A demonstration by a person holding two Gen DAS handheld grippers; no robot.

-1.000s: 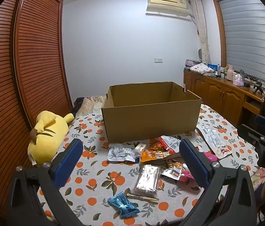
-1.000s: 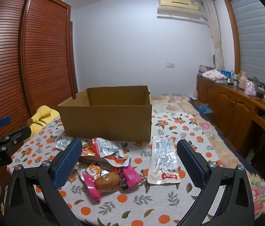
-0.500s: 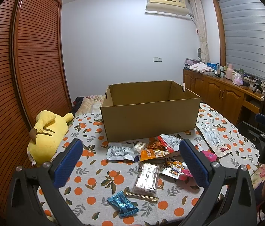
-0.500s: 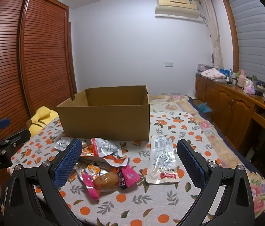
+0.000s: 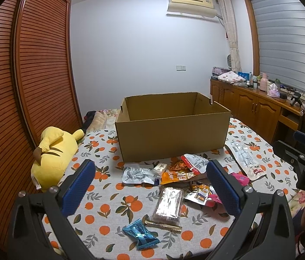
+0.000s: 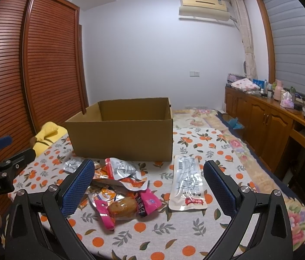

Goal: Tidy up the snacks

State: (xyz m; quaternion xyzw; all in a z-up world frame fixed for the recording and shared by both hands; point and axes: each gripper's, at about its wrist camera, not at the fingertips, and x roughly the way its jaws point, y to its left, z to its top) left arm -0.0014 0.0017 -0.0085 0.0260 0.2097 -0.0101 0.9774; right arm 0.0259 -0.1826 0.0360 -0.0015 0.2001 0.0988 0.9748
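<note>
An open cardboard box (image 5: 171, 134) stands on the orange-patterned table; it also shows in the right wrist view (image 6: 122, 138). A pile of snack packets lies in front of it: a blue wrapper (image 5: 140, 237), a clear biscuit pack (image 5: 169, 201), an orange packet (image 5: 177, 175), a silver packet (image 5: 137, 174), a pink packet (image 6: 126, 205), a long clear pouch (image 6: 188, 184). My left gripper (image 5: 150, 186) is open and empty above the pile's near side. My right gripper (image 6: 146, 188) is open and empty above the pink packet.
A yellow plush toy (image 5: 52, 158) lies at the table's left edge. A wooden slatted wardrobe (image 5: 22, 86) stands on the left. A wooden sideboard (image 5: 256, 108) with bottles runs along the right wall. The table (image 6: 163, 234) ends just below both grippers.
Both views have risen and tilted slightly; the box and packets sit a little lower and closer in frame. Both grippers stay open and nothing on the table has moved.
</note>
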